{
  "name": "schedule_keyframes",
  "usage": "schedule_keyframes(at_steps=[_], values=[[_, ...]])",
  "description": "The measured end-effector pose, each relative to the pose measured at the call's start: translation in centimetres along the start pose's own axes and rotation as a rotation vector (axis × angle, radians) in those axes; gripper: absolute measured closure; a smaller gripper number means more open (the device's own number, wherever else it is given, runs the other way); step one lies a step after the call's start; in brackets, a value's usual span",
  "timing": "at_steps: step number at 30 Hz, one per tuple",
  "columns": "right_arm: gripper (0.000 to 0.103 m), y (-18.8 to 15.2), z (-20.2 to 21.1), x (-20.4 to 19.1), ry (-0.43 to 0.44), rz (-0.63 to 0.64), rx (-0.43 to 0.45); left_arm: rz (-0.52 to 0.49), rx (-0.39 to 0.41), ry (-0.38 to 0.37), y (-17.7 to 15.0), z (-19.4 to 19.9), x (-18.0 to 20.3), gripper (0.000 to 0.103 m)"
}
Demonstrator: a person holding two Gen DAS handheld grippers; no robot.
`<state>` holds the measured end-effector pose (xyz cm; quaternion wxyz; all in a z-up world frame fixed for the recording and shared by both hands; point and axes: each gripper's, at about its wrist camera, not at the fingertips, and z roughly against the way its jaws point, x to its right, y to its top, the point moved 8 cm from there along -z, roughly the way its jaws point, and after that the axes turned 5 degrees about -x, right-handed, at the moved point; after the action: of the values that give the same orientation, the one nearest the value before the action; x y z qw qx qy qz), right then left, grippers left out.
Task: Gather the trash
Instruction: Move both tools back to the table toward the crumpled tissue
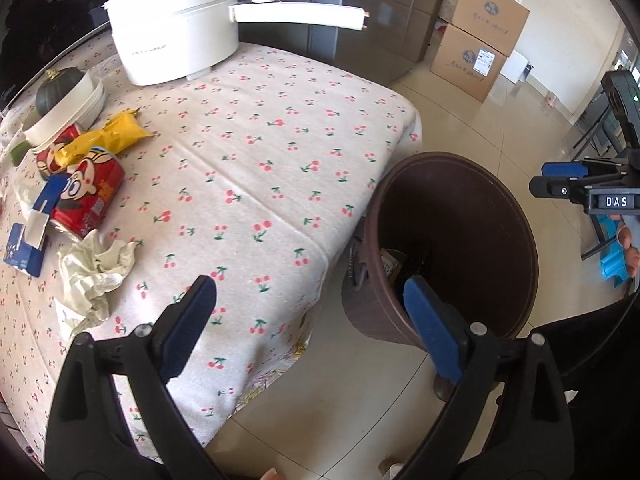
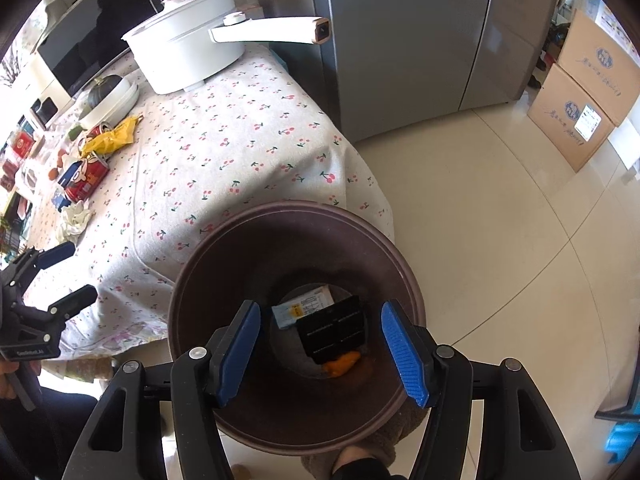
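Observation:
A brown trash bin (image 1: 460, 208) (image 2: 224, 248) stands on the floor at the table's corner. Inside it lie a black packet (image 2: 334, 330), a printed carton (image 2: 304, 308) and an orange scrap (image 2: 342, 364). My right gripper (image 2: 320, 344) is open and empty above the bin's mouth; it also shows in the left wrist view (image 1: 560, 180). My left gripper (image 1: 308, 304) is open and empty over the table's near edge. On the table's left lie a crumpled tissue (image 1: 94, 272), red snack cans (image 1: 90, 196), a yellow wrapper (image 1: 108, 136) and a blue carton (image 1: 26, 248).
A white electric pot (image 1: 176, 36) with a long handle stands at the table's back. A bowl with a green squash (image 1: 60, 92) is at the left. A grey fridge (image 2: 408, 40) and stacked cardboard boxes (image 1: 476, 40) stand beyond on the tiled floor.

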<state>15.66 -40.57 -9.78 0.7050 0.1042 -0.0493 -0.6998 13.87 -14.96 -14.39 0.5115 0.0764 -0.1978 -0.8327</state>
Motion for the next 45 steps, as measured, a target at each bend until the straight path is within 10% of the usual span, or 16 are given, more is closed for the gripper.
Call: schedule_keyframes(at_steps=[45], values=[[0.027, 6.5, -9.4, -37.9, 0.286, 0.436, -0.117, 0.606, -0.045, 0.206, -11.3, 6.3, -26.9, 0.002]])
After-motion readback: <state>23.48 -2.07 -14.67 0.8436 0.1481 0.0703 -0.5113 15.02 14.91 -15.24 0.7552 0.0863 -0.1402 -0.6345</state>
